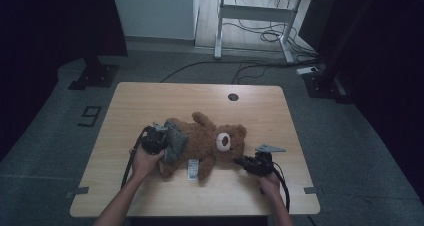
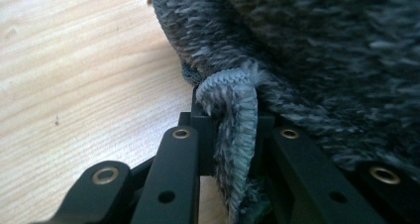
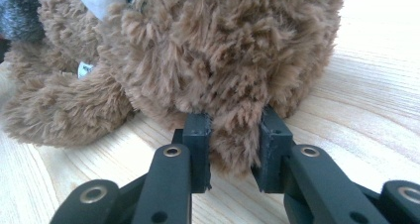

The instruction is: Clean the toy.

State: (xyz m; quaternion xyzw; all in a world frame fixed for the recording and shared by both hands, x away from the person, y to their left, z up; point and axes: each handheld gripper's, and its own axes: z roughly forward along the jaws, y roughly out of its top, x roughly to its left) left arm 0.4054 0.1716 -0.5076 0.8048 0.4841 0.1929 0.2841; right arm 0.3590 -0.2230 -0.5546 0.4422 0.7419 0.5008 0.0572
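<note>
The left gripper (image 2: 227, 135) pinches the grey sweater (image 2: 317, 50) hem; the right gripper (image 3: 233, 149) pinches the teddy bear (image 1: 205, 141) by an ear, mid-table. Dressing step; next likely calls for pulling the hem along the body.

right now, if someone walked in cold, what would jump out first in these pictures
A brown teddy bear lying across the middle of the wooden table draws the eye first, with a grey knitted garment on the body end at its left. The left gripper is pinched on the hem of that knit, while the right gripper clamps a tuft of fur at the bear's head end.
</note>
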